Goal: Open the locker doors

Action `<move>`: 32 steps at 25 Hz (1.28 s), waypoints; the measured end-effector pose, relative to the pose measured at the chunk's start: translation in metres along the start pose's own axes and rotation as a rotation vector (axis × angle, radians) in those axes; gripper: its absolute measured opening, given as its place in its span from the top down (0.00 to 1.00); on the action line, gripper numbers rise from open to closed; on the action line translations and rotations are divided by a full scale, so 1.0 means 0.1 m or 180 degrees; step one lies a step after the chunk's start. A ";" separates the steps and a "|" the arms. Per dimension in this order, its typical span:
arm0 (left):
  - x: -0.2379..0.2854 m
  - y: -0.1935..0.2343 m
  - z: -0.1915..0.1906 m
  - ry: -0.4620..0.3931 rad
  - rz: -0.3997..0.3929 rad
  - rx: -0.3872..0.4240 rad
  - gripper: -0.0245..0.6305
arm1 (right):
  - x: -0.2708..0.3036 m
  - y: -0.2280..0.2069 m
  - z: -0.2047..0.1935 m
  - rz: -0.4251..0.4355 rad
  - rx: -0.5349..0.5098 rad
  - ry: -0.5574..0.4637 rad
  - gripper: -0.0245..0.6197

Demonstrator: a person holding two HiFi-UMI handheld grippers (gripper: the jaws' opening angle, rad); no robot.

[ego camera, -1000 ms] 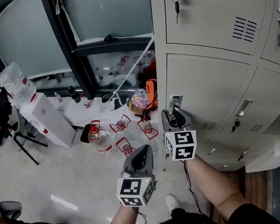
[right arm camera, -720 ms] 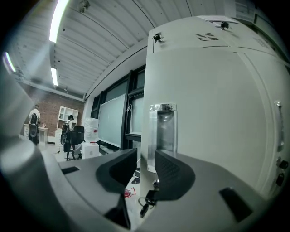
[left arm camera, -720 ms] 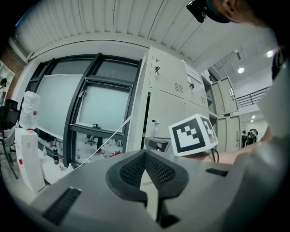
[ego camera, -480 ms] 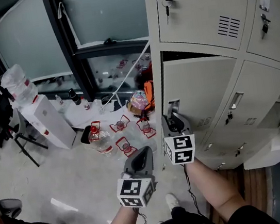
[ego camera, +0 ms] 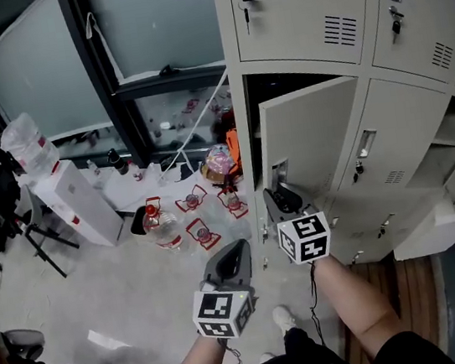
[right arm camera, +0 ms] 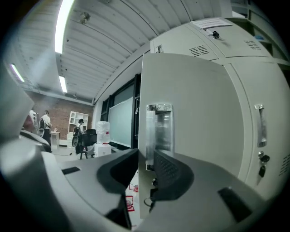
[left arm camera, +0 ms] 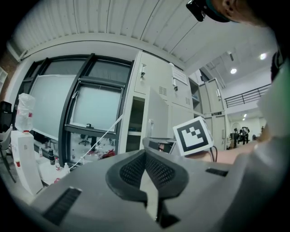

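Note:
The beige locker door [ego camera: 314, 134] in the lower row stands swung out, with the dark inside of its compartment [ego camera: 261, 95] showing behind it. My right gripper [ego camera: 278, 197] is shut on the door's free edge just below the recessed handle [ego camera: 279, 172]. In the right gripper view the door edge [right arm camera: 144, 136] runs between the two pads, with the handle [right arm camera: 158, 129] just above them. My left gripper [ego camera: 236, 250] hangs shut and empty in the air to the left of the door, over the floor. The left gripper [left arm camera: 145, 165] looks toward the open door [left arm camera: 156, 120].
More locker doors surround this one: a keyed one above [ego camera: 294, 6], a closed one to the right [ego camera: 391, 144], an open one at far right [ego camera: 450, 143]. On the floor to the left lie water bottles [ego camera: 165, 229] and a white dispenser [ego camera: 73, 200].
The locker door has swung from closed to well open, pulled by my right gripper at its edge. The left gripper has barely moved.

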State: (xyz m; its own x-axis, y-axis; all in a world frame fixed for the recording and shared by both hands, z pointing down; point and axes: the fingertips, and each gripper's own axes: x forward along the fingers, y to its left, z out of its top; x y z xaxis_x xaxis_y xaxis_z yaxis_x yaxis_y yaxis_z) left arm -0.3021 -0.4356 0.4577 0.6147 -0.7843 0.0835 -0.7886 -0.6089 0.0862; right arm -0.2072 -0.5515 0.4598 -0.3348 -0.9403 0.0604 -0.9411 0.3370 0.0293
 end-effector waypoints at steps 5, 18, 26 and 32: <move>-0.12 -0.17 -0.03 0.0036 -0.0094 0.0048 0.96 | -0.28 0.01 -0.03 0.0251 -0.0024 -0.0031 0.80; -0.24 -0.64 -0.14 0.0092 -0.0440 0.0011 0.96 | -0.88 -0.07 -0.07 0.0701 0.0017 -0.0099 0.80; -0.16 -0.97 -0.19 0.0139 -0.0649 0.0043 0.96 | -1.22 -0.20 -0.11 0.0965 0.0008 -0.0108 0.79; -0.05 -1.18 -0.22 0.0177 -0.0727 0.0072 0.96 | -1.45 -0.31 -0.12 0.1071 -0.0026 -0.0144 0.79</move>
State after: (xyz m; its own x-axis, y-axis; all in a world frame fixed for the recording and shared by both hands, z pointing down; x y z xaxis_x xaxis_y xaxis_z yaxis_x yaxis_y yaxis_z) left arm -0.2117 -0.3576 0.4695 0.7768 -0.6184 0.1191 -0.6286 -0.7729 0.0868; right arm -0.1293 -0.4252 0.4619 -0.6286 -0.7773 0.0236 -0.7770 0.6291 0.0233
